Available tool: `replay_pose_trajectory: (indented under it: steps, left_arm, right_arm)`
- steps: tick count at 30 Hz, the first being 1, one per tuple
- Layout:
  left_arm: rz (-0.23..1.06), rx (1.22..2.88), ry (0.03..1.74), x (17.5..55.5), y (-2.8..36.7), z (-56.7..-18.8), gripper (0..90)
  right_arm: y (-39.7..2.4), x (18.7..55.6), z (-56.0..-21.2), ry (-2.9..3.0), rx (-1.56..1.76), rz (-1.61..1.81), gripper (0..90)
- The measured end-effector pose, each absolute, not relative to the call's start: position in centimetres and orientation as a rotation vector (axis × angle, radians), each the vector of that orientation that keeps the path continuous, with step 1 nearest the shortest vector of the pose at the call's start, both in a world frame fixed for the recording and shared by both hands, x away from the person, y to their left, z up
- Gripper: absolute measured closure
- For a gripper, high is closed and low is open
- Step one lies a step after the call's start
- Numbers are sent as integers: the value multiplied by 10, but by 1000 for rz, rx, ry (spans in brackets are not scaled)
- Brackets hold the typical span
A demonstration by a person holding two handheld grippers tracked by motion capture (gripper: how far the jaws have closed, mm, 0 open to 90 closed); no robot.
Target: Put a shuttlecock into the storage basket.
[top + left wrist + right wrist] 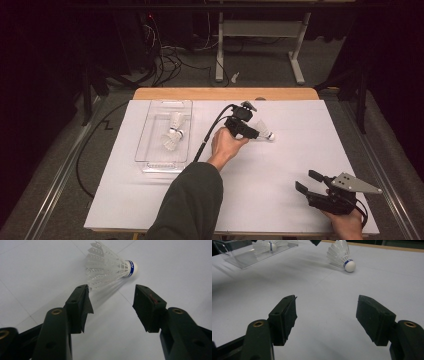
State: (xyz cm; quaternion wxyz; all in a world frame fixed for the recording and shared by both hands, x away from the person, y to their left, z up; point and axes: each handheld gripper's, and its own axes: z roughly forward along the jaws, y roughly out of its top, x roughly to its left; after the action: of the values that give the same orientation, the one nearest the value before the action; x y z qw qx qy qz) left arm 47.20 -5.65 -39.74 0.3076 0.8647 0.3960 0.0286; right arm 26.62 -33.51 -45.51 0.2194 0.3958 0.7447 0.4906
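Shuttlecock [110,268] lies on our white surface [280,165], just ahead of our left tool [111,298], wide open and empty.

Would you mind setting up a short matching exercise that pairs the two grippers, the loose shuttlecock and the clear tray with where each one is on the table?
Things:
1. left gripper
2. right gripper
3. loose shuttlecock
4. clear tray

Places or states:
A. holds two shuttlecocks, at the left of the white sheet
B. open, near the front right corner, nothing between the jaws
C. lies on its side on the sheet, mid-table
D. open, jaws aimed at the feathered skirt

Pairs: 1-D, 2-B, 3-C, 4-A
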Motion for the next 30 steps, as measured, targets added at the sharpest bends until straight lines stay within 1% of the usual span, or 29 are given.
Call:
replay_pose_trajectory:
  steps: [7,12,20,27,30]
  left_arm:
    - [48,2269,1070,482,-63,-400,474]
    - [11,2260,1108,490,-59,-407,482]
    - [-27,2246,1119,496,-58,-412,497]
    - [-37,2243,1112,496,-62,-414,517]
    - [-23,2270,1104,497,-67,-414,517]
  right_arm:
    - [-334,267,-456,2065,1094,1356,330]
    - [-333,267,-456,2069,1092,1354,330]
    - [-331,268,-456,2076,1084,1349,330]
    - [-331,268,-456,2077,1083,1348,330]
    - [-331,268,-456,2077,1082,1348,330]
